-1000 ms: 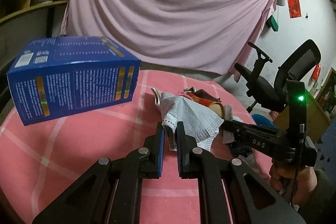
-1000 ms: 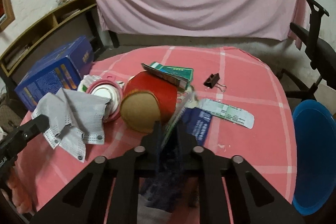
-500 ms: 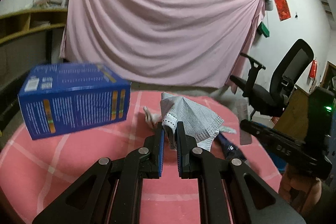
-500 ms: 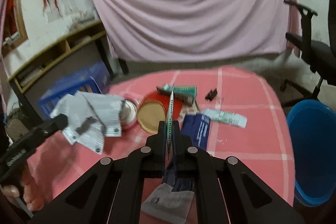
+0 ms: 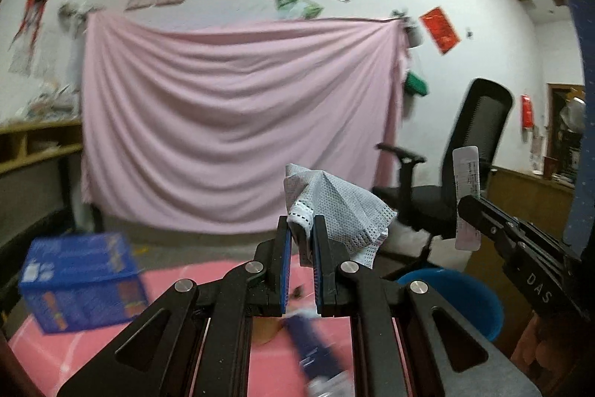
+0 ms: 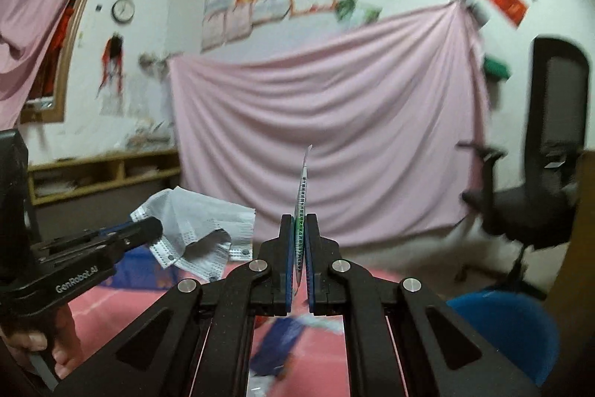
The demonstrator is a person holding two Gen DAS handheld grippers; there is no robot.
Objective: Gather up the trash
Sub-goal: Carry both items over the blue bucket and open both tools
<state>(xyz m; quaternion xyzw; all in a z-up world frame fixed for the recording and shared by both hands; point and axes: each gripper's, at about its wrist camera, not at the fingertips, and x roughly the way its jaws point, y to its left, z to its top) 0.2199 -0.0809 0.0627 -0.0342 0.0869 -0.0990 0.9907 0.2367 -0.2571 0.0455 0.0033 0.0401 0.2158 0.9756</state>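
Above the pink desk [image 5: 93, 348], both tools are hanging in open air, with the pink curtain [image 5: 230, 121] well behind and free room in front. The desk's far edge is showing low in both views; a blue box [image 5: 78, 281] is sitting near its left edge. A blue bin [image 6: 509, 333] is standing beside the desk on the right, an office chair [image 5: 465, 173] behind it. The left hand-held gripper [image 5: 300, 237] is clenching a grey face mask [image 5: 334, 207], which is hanging in the air, clear of the desk. The right hand-held gripper [image 6: 297, 240] is pinching a thin paper strip [image 6: 302, 196] edge-on, its jaws nearly touching, the strip pointing up. More blurred scraps are lying on the desk below.
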